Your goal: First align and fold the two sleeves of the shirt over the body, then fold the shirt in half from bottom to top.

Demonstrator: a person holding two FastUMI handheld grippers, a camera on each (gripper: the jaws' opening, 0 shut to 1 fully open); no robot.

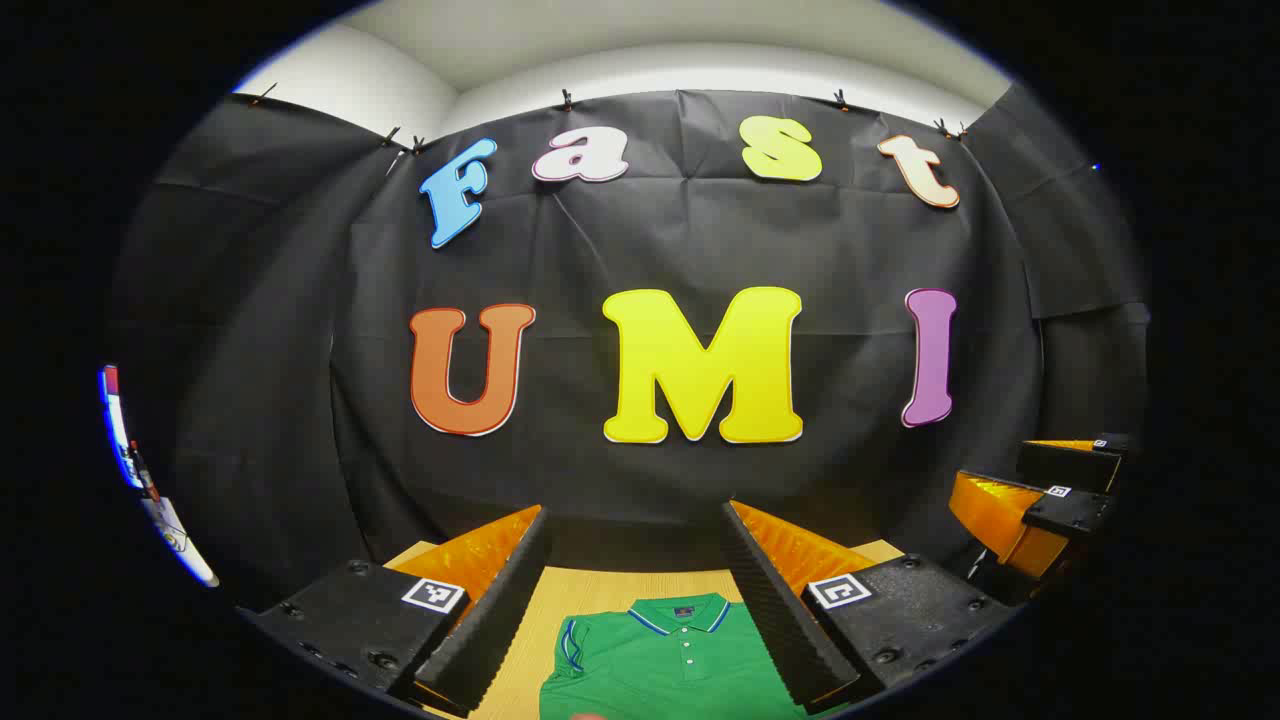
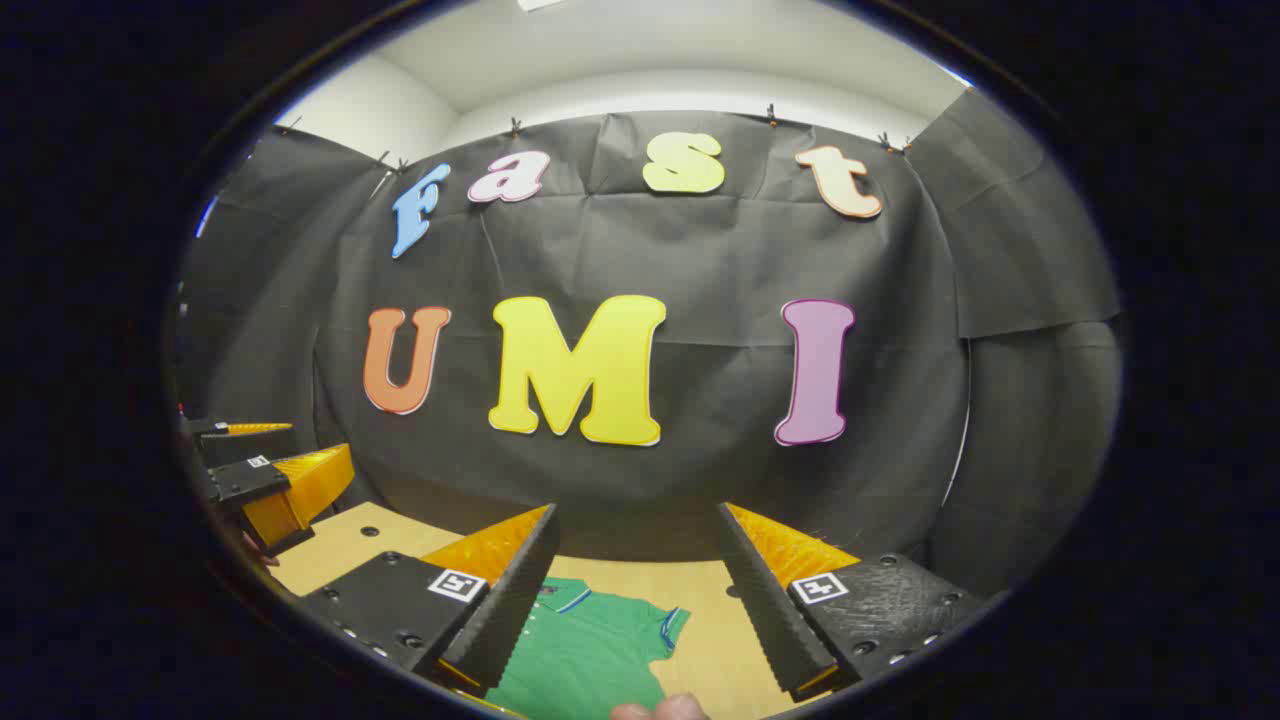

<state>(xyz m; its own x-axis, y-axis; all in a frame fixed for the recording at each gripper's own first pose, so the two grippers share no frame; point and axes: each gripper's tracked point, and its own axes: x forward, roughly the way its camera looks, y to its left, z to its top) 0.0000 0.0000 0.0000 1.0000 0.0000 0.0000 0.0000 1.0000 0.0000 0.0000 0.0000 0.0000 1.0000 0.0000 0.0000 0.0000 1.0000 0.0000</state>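
The green shirt [image 1: 665, 655] lies flat on the wooden surface [image 1: 590, 590], collar toward the far wall, buttons facing up. In the left gripper view it sits between the fingers of the left tongs [image 1: 635, 600], which hang above it with their jaws spread wide and nothing between them. The collar's far edge stops short of the surface's far edge, leaving a strip of bare wood between shirt and wall. One short sleeve, trimmed in blue and white, lies folded close to the body on the left side of that view.

In the right gripper view the right tongs [image 2: 635, 600] are likewise released, their fingers wide apart and empty. Here the shirt [image 2: 585, 650] lies low and left of centre, partly behind the left finger, and its other sleeve [image 2: 668, 625] juts out to the right with its cuff lying on the wood. Bare wood runs from that cuff rightward and to the far edge. A fingertip [image 2: 665, 708] shows at the very bottom, near the shirt's edge.

Each view catches the other tongs off to the side, held well above the surface: [image 1: 1040, 510] and [image 2: 265, 480].

Black cloth [image 1: 700, 240] closes the booth on the far side and both flanks, pinned with clips below a pale wall [image 1: 620, 40].
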